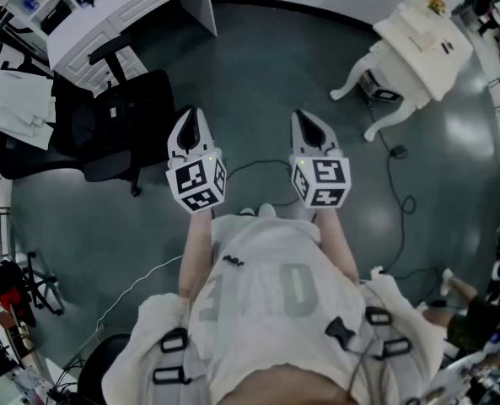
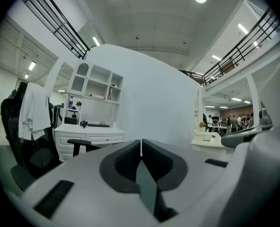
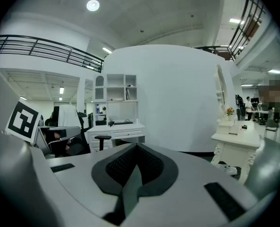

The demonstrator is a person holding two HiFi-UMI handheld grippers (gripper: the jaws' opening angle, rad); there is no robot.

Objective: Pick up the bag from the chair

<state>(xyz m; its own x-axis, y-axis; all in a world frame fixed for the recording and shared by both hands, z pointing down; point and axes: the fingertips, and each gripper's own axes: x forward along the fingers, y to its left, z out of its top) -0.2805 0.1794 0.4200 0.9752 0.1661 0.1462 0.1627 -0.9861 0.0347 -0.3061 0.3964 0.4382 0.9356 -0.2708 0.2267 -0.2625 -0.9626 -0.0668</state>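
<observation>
A black office chair stands on the floor to my left, with a white garment draped over its back. A dark bag-like shape lies on the seat and is hard to tell from the black upholstery. The chair and the garment also appear at the left of the left gripper view. My left gripper is held in the air right of the chair, well apart from it, jaws shut and empty. My right gripper hangs beside it, also shut on nothing.
A white desk with shelves stands behind the chair. A white ornate table is at the right, with cables on the floor near it. A second dark chair sits at the lower left. Several people stand far off.
</observation>
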